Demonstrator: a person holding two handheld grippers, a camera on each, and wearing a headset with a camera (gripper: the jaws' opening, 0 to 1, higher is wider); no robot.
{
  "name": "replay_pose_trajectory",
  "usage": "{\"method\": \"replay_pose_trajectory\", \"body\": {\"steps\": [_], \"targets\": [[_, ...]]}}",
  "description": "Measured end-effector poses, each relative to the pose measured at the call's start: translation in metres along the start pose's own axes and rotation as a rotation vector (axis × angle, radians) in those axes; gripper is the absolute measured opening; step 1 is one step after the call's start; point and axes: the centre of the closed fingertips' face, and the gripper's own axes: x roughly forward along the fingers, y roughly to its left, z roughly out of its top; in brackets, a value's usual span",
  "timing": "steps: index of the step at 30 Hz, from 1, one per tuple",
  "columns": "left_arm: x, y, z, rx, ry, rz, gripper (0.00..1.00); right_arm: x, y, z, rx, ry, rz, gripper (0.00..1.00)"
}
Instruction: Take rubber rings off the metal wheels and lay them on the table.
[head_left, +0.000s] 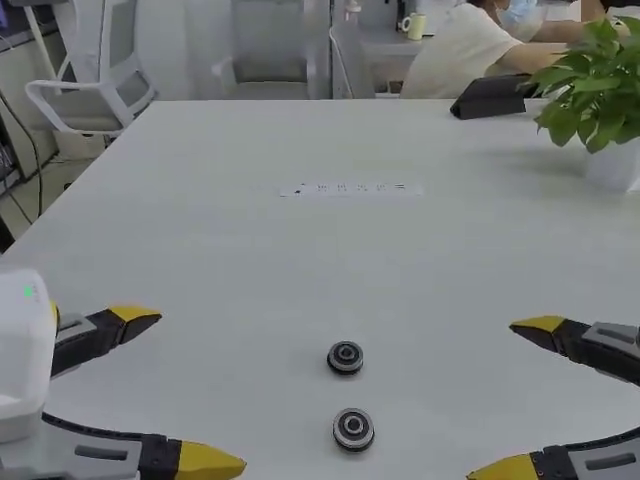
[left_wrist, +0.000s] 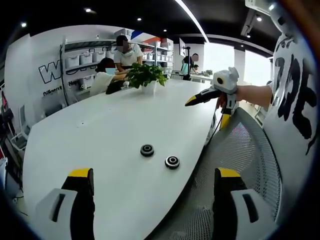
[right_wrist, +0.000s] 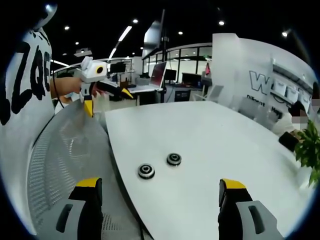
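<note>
Two small wheels lie flat on the white counter (head_left: 250, 260) near its front edge, close together but apart. Far wheel (head_left: 345, 358) and near wheel (head_left: 353, 428) look alike: silver metal hub, black rubber ring (head_left: 337, 430) on the rim.

A smooth, matt white table (head_left: 300, 250) carries two wheels (head_left: 345, 358) (head_left: 353, 428), their bright metal hubs ringed in dull black rubber. The left gripper (head_left: 178, 390) and right gripper (head_left: 515, 396) look like matt black plastic with yellow tips. A chair (left_wrist: 240, 145) shows grey woven mesh.
</note>
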Motion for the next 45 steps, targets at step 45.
{"method": "replay_pose_trajectory", "body": {"steps": [45], "targets": [[-0.0039,-0.0003,0.0023,0.029,0.007,-0.004,0.99,-0.0030,0.0027,0.0045,-0.021,0.005,0.002,0.97]]}}
